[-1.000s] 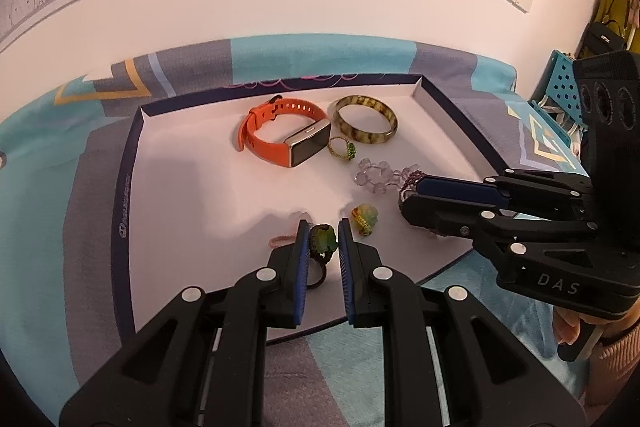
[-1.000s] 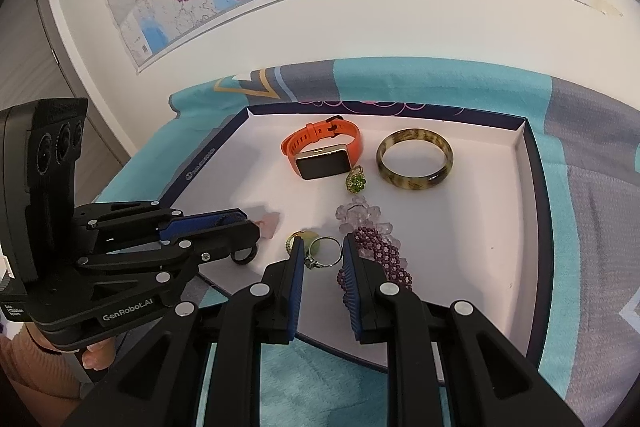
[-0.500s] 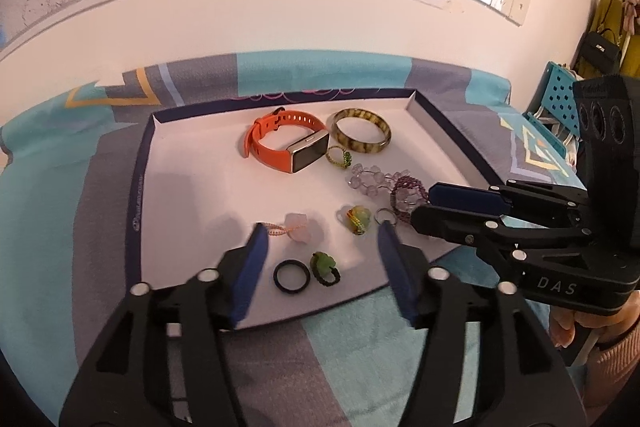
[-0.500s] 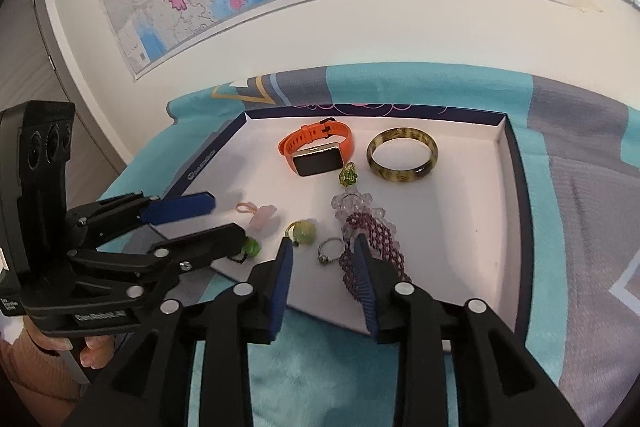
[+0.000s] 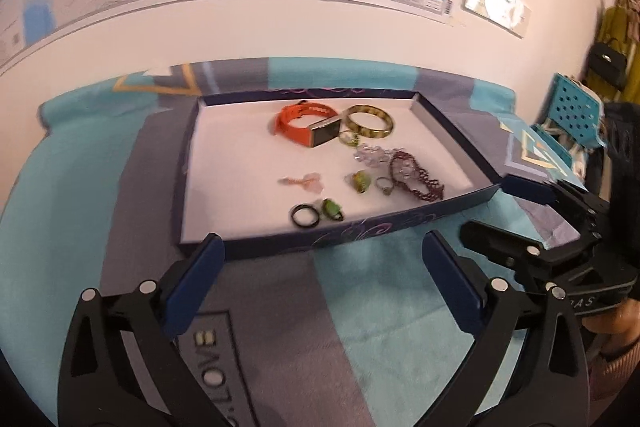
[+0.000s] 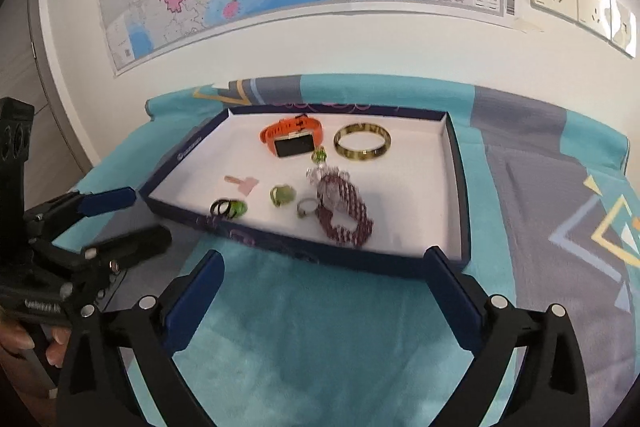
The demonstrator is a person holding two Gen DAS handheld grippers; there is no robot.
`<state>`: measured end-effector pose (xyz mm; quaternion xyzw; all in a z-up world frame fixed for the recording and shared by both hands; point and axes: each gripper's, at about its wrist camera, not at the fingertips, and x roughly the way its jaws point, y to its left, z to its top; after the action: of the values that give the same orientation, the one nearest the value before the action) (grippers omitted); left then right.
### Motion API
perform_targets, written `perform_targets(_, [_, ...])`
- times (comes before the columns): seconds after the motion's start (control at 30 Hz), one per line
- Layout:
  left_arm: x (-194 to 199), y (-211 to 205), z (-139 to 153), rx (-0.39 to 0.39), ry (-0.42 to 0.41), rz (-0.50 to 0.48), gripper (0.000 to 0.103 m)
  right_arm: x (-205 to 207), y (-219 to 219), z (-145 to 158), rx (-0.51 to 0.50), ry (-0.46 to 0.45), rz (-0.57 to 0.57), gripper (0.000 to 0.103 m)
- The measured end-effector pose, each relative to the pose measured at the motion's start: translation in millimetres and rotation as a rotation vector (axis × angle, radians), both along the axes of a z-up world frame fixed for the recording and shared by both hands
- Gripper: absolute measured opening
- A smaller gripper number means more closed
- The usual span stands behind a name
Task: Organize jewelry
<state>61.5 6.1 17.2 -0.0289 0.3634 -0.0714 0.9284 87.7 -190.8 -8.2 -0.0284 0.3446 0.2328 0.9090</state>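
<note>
**Operator:** Report the state of both tools.

**Inspector:** The left gripper [image 5: 320, 251] has its fingers [image 5: 196, 275] spread wide and still opening; nothing lies between them. A second ago they pinched the green ring [image 5: 332, 209] inside the tray [image 5: 280, 247]. The right gripper [image 6: 322, 269] is likewise spread and opening, with nothing between its fingers [image 6: 454, 295]. A second ago it was nearly closed over the silver ring [image 6: 306, 207].

**Operator:** Position relative to the tray?

**Inspector:** Both tools have drawn back over the near rim. Their fingertips now hover above the teal cloth [image 6: 320, 327] covering the desk, outside the tray. Earlier they reached inside it.

**Operator:** Where is the jewelry?

**Inspector:** All of it lies in the tray.
- Far row: orange watch [image 6: 290, 139], with the mottled bangle [image 6: 362, 143] to its right.
- Middle: a small green-stone ring [image 6: 319, 155], the clear bead bracelet [image 5: 370, 155] and the dark red bead bracelet [image 6: 344, 215], the last two touching.
- Near row: black ring [image 5: 305, 215] touching the green ring, a pale pink piece [image 6: 242, 183], a yellow-green ring [image 6: 282, 195], then the silver ring just beside the red bracelet.

**Operator:** Meaning for the task?

**Inspector:** Judgement: both rings are released and set down. The small rings now form a rough line along the near side, bracelets and watch behind. The placement step appears finished. Both tools are free for another piece, or the arrangement may be complete; the views do not settle which.
</note>
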Motion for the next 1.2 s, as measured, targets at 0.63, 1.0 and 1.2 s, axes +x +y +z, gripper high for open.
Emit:
perform_targets(0.63, [-41.3,-1.3,-6.1,0.041,0.01,0.138,0.097,-43.2,-2.3,-11.4,-0.04,0.019,-0.01,0.096])
perform_targets(1.0, [-51.1,-9.3,-2.5,0.068,-0.014,0.128,0.097,-52.3,-0.9,-14.5,-0.046,0.027,-0.008,0.096])
perform_targets(1.2, [-52.9,-10.9,-2.6,0.072,-0.014,0.13,0.097,-56.2,-1.7,-13.9,-0.042,0.025,-0.01,0.096])
